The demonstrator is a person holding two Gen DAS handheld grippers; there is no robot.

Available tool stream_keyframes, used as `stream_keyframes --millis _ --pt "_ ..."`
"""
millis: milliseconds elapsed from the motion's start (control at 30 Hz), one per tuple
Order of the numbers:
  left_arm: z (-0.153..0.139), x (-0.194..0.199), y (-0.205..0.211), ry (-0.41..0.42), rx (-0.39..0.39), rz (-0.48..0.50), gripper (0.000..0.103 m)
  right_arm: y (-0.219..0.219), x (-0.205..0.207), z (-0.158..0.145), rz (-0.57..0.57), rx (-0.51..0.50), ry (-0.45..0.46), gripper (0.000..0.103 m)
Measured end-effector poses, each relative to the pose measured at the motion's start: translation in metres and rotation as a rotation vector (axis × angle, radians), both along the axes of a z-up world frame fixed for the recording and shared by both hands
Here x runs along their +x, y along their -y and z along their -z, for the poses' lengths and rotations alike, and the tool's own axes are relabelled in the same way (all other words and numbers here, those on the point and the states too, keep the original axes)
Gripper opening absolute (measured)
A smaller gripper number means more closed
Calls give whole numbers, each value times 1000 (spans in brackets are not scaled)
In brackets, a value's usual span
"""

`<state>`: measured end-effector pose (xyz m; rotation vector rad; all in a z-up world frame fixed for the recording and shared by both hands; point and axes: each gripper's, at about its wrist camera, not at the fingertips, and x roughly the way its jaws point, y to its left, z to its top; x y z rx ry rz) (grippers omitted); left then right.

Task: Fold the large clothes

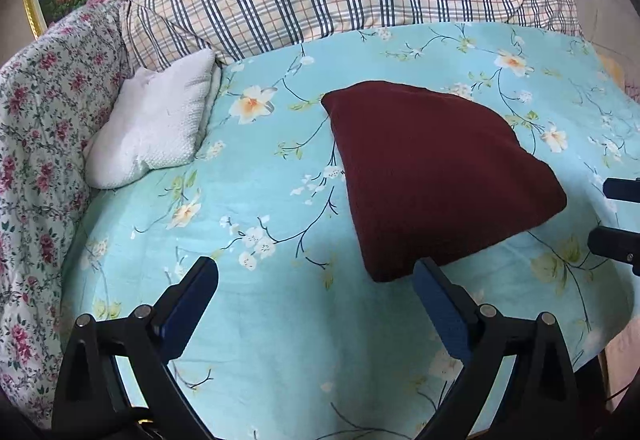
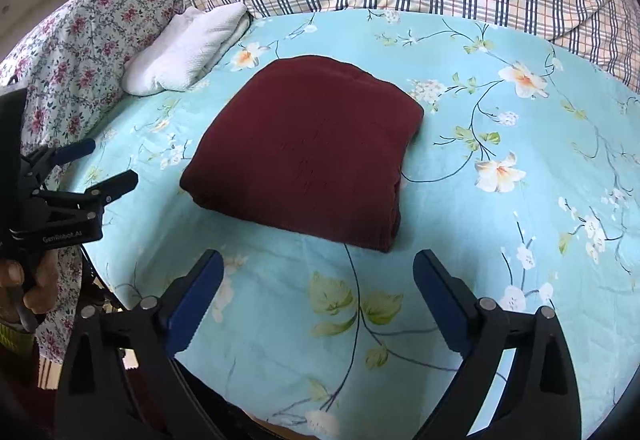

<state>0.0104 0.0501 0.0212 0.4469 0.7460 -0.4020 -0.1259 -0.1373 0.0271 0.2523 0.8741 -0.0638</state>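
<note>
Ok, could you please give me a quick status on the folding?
Both grippers, left gripper and right gripper, open, empty. Maroon garment folded on the bedsheet. Nothing in the way.

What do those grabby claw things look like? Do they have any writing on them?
Each gripper is black, with two long fingers lined with blue ridged pads and round silver pins at the joints. The left gripper carries white "GenRobot.AI" lettering on its body. The right gripper looks the same; no writing shows on it.
</note>
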Motion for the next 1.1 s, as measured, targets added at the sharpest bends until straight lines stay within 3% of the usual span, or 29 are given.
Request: stream_keyframes --millis 200,433,733,867,1100 --pt "5 25 7 -34 -28 -15 98 15 22 7 33 44 1 96" --pt "19 66 26 -94 -55 -34 98 48 58 17 104 182 24 96" --pt "32 95 54 -115 -61 -37 101 97 117 54 215 313 -20 93" --pt "30 96 61 -90 -54 -29 101 104 133 68 230 331 -62 93" --pt "33 95 66 -84 -47 -21 103 100 130 65 204 327 -43 93"
